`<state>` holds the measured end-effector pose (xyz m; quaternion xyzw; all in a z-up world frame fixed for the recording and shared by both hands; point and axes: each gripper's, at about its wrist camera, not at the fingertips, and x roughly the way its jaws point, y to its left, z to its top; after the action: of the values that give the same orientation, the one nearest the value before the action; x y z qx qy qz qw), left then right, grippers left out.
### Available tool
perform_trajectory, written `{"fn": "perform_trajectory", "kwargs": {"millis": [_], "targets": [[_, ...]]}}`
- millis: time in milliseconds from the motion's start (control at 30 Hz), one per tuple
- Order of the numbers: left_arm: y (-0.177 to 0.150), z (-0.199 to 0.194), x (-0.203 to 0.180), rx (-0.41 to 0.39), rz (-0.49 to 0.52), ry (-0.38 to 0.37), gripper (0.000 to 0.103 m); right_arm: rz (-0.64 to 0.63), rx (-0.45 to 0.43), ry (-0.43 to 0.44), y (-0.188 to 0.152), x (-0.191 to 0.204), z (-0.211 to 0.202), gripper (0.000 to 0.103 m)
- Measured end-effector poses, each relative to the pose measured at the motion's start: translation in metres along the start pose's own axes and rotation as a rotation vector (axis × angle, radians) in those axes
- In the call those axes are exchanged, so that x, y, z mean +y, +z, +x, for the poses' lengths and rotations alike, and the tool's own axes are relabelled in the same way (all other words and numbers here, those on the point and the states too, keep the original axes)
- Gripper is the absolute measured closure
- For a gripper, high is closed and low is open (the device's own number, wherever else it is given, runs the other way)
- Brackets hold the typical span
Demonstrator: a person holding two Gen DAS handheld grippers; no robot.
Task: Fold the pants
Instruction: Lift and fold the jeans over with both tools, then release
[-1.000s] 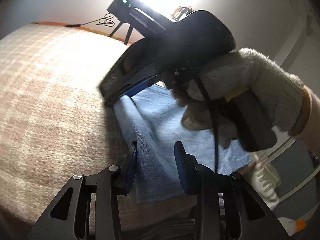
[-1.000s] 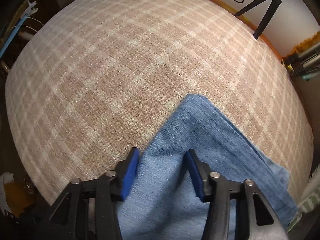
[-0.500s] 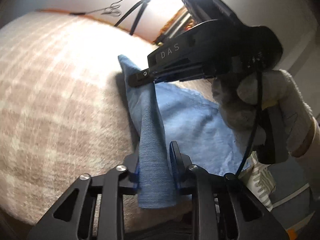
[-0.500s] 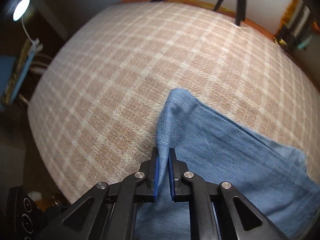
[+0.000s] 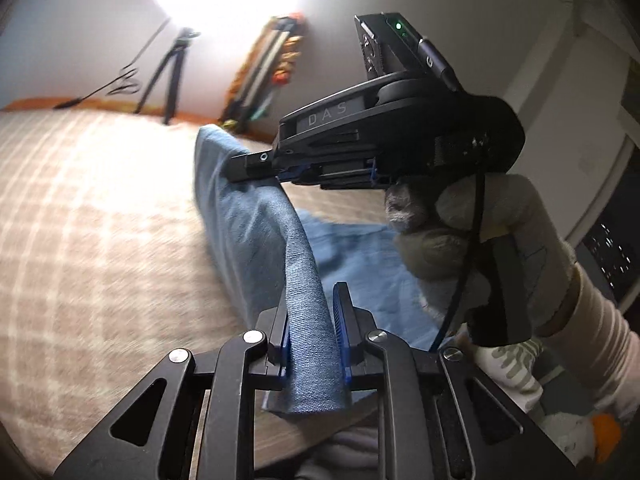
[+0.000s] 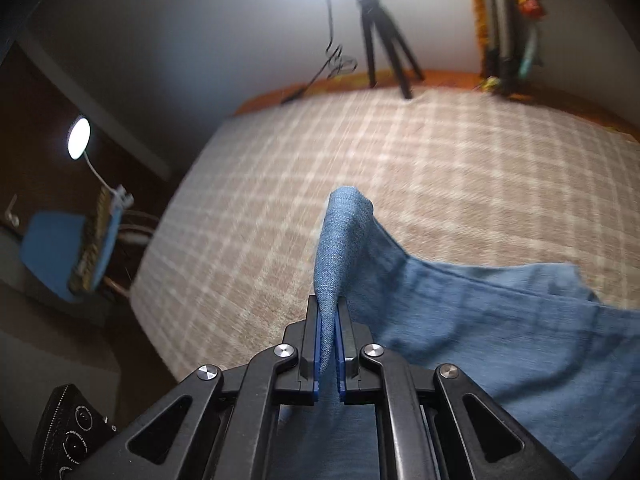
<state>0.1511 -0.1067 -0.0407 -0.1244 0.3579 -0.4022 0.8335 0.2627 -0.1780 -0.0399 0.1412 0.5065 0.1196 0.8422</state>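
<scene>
On top of the beige-and-white plaid bedcover [image 6: 460, 168] lies one pair of light blue denim pants [image 6: 500, 320], with an edge lifted off the cover at two points. Grippers: two, both black with blue pads. Left gripper [image 5: 312, 332]: jaws have just been closing, now pinching a rolled fold of the denim, which rises between the pads and runs up toward the other tool. Right gripper [image 6: 329, 344]: jaws pressed nearly together on a thin ridge of the fabric, which stands up in a peak just past the fingertips.

Left wrist view only: the right gripper seen from outside, its tip at the raised denim, held by one hand in a grey knit glove [image 5: 480, 232].

Right wrist view only: the rest of the pants spread flat to the right; one small lit lamp [image 6: 79, 138] at far left. One black tripod [image 6: 384, 36] appears in both views.
</scene>
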Motion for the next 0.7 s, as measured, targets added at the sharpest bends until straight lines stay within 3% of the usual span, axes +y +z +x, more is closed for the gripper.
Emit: {"fn": "perform_trajectory", "kwargs": {"millis": [700], "targets": [[0.03,0.105,-0.119,0.133,0.179,-0.191,0.089,0.218,-0.228,-0.019,-0.039,-0.159,-0.13,0.1]]}}
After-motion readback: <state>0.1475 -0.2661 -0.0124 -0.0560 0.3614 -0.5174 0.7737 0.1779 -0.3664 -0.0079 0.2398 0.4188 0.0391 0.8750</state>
